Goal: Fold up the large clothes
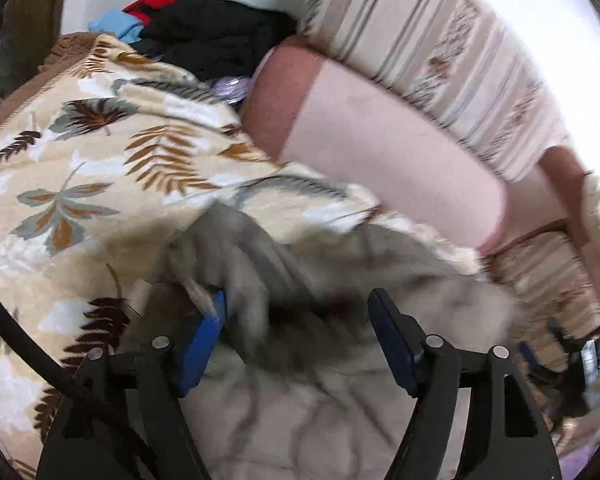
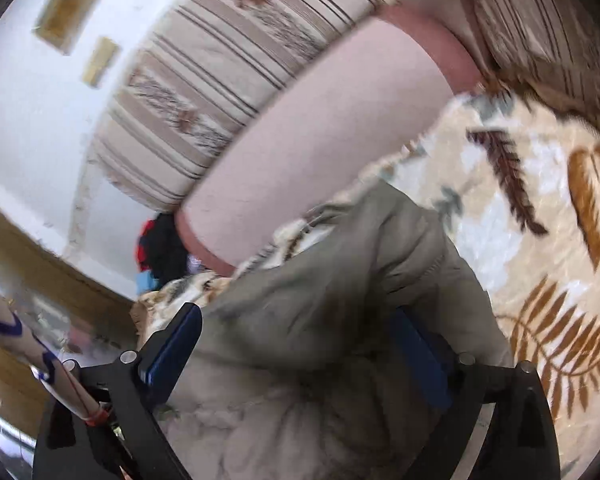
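A large grey-olive garment with a pale fleecy lining (image 1: 308, 380) lies bunched on a leaf-patterned blanket (image 1: 80, 184). My left gripper (image 1: 296, 312) is open, its blue-padded fingers standing wide apart on either side of a fold of the garment. In the right wrist view the same garment (image 2: 340, 280) fills the gap of my right gripper (image 2: 300, 332), which is also open, its jaws spread around the bunched cloth. The views are blurred by motion. The blanket also shows in the right wrist view (image 2: 548, 216).
A pink bolster (image 1: 380, 144) and a striped cushion (image 1: 440, 48) lie along the back against the white wall. A pile of black, red and blue clothes (image 1: 204, 28) sits at the far end. A black cable (image 1: 28, 352) runs past the left gripper.
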Demonstrator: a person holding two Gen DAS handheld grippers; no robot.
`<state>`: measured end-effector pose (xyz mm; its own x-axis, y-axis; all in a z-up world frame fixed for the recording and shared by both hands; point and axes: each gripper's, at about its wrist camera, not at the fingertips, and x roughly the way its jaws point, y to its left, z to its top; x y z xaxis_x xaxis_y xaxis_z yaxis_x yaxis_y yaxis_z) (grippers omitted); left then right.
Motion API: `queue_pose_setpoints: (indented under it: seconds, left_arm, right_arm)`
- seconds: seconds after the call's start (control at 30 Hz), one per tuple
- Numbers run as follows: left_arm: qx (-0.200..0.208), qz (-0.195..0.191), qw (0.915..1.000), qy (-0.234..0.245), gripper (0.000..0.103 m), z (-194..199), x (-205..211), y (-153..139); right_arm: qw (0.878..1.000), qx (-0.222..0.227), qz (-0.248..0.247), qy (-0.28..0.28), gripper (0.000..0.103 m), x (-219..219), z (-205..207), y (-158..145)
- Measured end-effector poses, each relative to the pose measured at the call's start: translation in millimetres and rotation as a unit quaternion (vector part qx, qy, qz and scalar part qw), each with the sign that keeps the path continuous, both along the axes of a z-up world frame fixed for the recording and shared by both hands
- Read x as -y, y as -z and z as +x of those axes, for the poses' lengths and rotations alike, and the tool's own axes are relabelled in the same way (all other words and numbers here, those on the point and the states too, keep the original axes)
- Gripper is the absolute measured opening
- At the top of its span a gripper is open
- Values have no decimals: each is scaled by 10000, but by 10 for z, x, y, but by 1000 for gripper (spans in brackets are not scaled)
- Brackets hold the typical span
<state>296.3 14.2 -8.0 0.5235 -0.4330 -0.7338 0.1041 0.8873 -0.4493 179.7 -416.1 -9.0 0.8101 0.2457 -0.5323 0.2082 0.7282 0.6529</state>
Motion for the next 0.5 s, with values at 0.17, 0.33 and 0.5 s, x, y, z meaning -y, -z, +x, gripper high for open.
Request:
queue_pose_setpoints:
  seconds: [0.17, 0.33, 0.5]
  left_arm:
    - [268, 379, 9980, 418, 74, -250, 343, -253]
    - [499, 1633, 9811, 910, 74, -367, 946, -67]
    - [280, 2169, 9729, 747, 74, -76, 1139, 336]
  right_arm:
    - [9841, -221, -1726, -364, 99, -516, -53, -167]
    - [9626, -601, -2574, -591, 99, -908, 102, 111]
    - [9568, -1015, -2670, -550, 99, -814, 401, 485]
